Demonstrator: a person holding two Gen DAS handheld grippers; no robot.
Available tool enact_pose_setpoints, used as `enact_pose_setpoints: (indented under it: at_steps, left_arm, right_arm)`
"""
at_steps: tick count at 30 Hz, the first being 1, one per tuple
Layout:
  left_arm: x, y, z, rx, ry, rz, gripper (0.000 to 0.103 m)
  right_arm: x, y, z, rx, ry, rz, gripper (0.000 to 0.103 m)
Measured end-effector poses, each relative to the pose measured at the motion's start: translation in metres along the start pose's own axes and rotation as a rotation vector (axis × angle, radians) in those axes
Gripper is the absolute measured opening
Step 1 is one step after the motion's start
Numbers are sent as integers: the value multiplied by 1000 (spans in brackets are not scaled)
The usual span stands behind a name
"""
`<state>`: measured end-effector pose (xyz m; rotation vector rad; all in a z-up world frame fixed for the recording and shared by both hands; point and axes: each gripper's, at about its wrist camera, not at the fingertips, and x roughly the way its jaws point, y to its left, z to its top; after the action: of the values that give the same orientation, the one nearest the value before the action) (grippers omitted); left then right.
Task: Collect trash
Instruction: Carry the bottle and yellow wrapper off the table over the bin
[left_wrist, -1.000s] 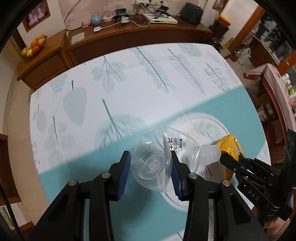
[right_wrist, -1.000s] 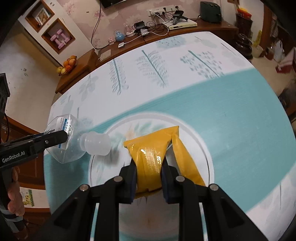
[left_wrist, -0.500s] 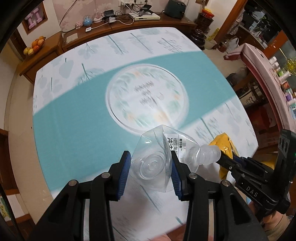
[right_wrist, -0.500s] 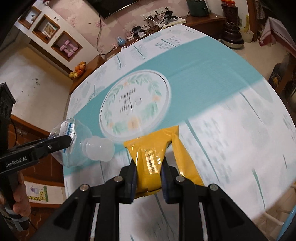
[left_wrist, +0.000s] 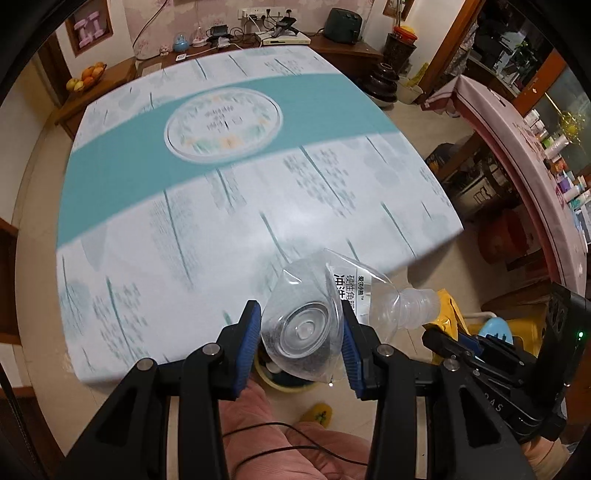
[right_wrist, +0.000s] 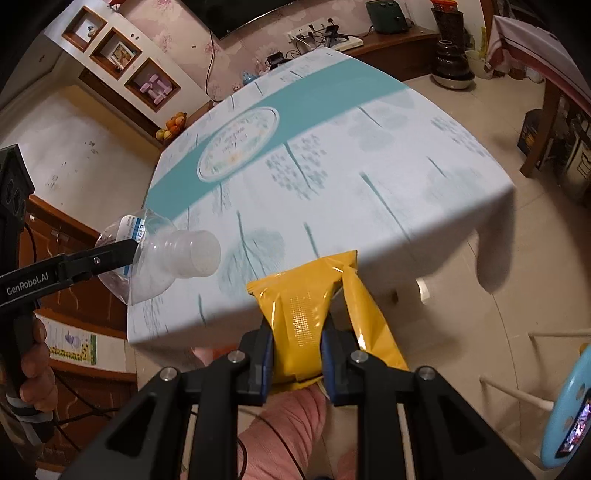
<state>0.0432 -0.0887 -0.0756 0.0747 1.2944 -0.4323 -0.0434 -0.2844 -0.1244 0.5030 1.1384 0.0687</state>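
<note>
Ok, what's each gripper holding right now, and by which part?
Left gripper clamps the clear plastic bottle across its base end. Right gripper pinches the yellow wrapper near its lower end.

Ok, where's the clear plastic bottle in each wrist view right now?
Left wrist: clear plastic bottle at bottom centre, base toward camera, clamped between the left gripper pads.
Right wrist: bottle at left edge, cap pointing right.
Shared landmark: the tablecloth's round wreath print.

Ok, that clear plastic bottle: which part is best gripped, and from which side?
Grip the bottle across its wide, crumpled body near the base, coming in from the bottom end, as the left tongs do now. The soft walls flatten between the pads, while the narrow ribbed neck sticks out sideways and offers less to press on.
</note>
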Motion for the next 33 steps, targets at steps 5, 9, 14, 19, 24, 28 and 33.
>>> enact_pose_setpoints:
  at_steps: [5, 9, 14, 19, 24, 28, 33]
  left_arm:
    - [12, -30, -41, 15, 37, 14, 40]
    - [32, -45, -63, 26, 77, 26, 40]
    - [73, -58, -87, 60, 127, 55, 40]
    - [114, -71, -109, 136, 130, 85, 40]
    - [164, -75, -130, 170, 136, 98, 40]
    - [202, -68, -140, 158, 155, 110, 40]
    - [248, -57, -150, 137, 192, 126, 40]
  right_arm:
    - [-11, -28, -35, 43, 23, 2, 21]
    - [-6, -45, -57, 86, 36, 11, 21]
    - [14, -73, -84, 159, 64, 17, 21]
    - [44, -102, -107, 234, 78, 11, 21]
    - [82, -131, -127, 301, 90, -2, 21]
    - [112, -149, -144, 345, 105, -19, 21]
    - [145, -163, -161, 372, 129, -38, 21]
